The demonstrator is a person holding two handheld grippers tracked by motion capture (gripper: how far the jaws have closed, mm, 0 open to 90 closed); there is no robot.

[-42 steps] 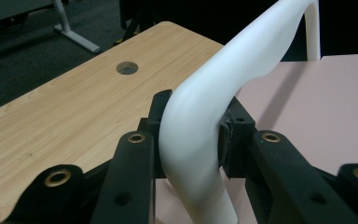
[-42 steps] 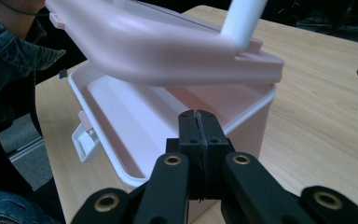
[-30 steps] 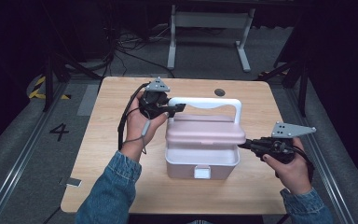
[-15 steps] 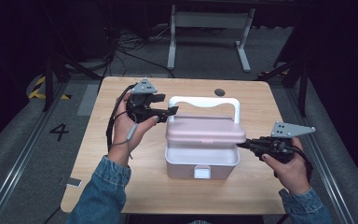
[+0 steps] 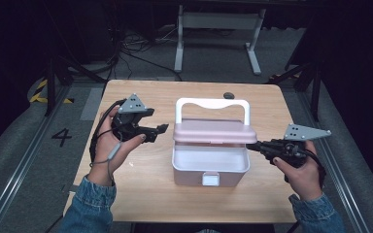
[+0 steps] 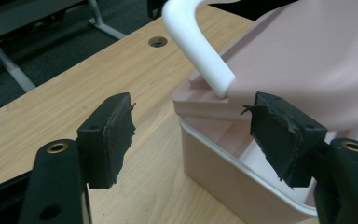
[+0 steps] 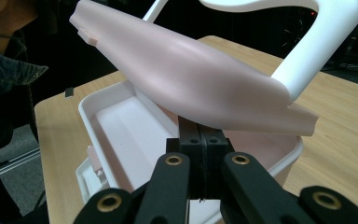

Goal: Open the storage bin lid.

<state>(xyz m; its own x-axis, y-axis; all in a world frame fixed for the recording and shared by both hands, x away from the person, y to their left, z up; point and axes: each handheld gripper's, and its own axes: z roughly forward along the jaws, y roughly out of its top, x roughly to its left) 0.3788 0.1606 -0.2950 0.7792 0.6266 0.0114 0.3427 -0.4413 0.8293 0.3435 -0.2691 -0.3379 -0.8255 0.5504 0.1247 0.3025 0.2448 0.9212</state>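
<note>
**Lid raised, left gripper clear of the box**

Sits at centre frame in the high view, on the wooden table (image 5: pixel 141 194): pink box (image 5: pixel 210 165) with white handle (image 5: pixel 211 104) upright over the lid (image 5: pixel 213 132). Lifted off the rim already, that lid; seen tilted above the open, seemingly empty tray in the right gripper view. Pressed together under the lid's right edge, the jaws of the right gripper (image 5: pixel 252 145), apparently propping it up, though the contact itself is hard to make out. Just opened wide, the jaws of the left gripper (image 5: pixel 161 129), nothing between them, at centre left just beside the box. Front latch (image 5: pixel 210 179) hanging free. Left to do, most likely: swing the lid fully open or take it off.
</note>
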